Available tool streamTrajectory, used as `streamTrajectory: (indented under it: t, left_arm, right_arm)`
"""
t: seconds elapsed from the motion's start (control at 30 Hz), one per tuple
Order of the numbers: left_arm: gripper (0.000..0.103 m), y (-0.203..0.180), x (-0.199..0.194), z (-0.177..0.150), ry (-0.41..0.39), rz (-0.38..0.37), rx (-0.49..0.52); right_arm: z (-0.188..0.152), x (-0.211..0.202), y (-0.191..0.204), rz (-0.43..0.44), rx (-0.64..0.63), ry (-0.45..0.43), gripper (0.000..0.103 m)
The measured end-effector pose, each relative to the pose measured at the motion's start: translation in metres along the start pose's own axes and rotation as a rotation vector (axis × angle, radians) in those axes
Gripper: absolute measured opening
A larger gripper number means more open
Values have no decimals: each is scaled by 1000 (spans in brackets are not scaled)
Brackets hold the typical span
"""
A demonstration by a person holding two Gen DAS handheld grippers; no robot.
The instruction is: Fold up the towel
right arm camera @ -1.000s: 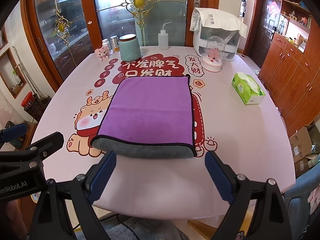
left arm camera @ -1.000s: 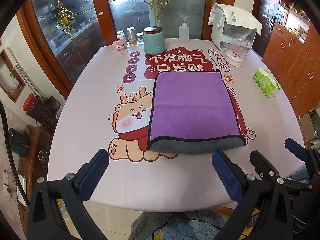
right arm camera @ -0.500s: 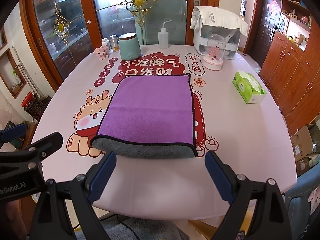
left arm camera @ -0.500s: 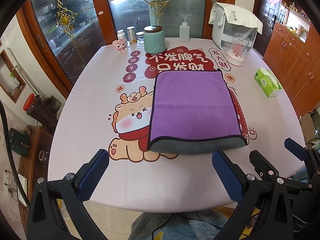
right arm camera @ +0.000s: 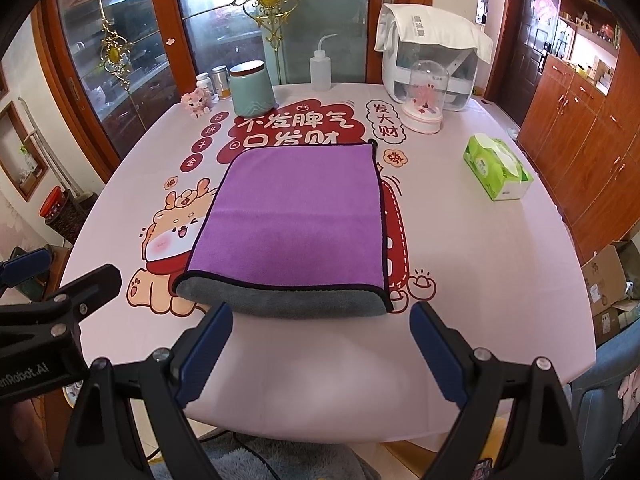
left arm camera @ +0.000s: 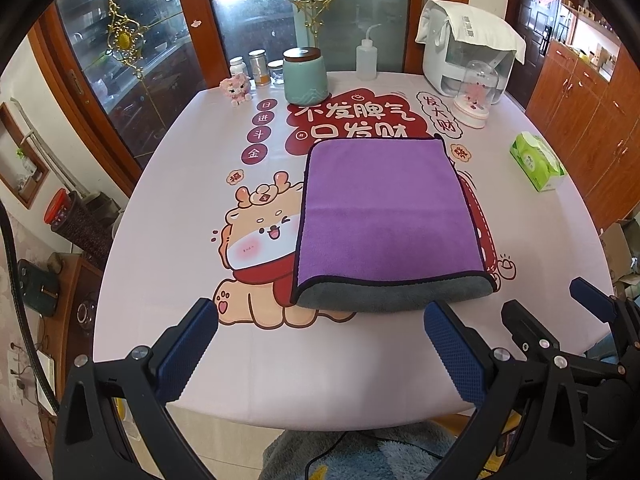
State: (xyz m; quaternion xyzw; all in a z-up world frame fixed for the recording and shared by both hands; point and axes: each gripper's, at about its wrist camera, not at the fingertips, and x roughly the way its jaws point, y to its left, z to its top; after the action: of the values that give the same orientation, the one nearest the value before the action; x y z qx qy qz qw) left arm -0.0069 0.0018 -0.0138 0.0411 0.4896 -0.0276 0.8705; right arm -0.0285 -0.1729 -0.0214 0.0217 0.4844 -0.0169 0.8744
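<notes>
1. Left wrist view: the left gripper point(left arm camera: 320, 350) hangs over the near edge of the table point(left arm camera: 168, 200), its two fingers spread wide apart and holding nothing. The finger pads point(left arm camera: 186, 354) are dark blue with a fine dotted rubber texture, set on black plastic arms with small metal screws.
2. The towel point(left arm camera: 386, 216) lies flat in the middle of the table, folded into a neat rectangle. Its upper layer is purple, soft and short-piled, with a thin dark sewn border; at the near edge a rounded grey fold shows from below.
3. The table is covered with a smooth pale pink cloth, printed with a cartoon animal and red Chinese characters. The towel covers part of this print.
4. Right wrist view: the right gripper point(right arm camera: 320, 354) is also wide open and empty, just in front of the grey fold of the towel point(right arm camera: 296, 216) and not touching it.
5. At the far side stand a round teal ceramic jar point(right arm camera: 253, 89) with a dark lid and a translucent plastic squeeze bottle point(right arm camera: 321, 69) with a bent nozzle.
6. A green tissue pack point(right arm camera: 498, 168) lies to the right, well apart from the towel.
</notes>
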Motion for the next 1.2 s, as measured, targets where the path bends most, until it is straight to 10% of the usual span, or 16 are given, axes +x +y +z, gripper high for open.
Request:
streamTrajectory:
  t: [1.2]
  left_arm:
    - [99, 18, 151, 26, 205, -94, 102]
  right_arm:
    - [3, 124, -55, 43, 28, 173, 83]
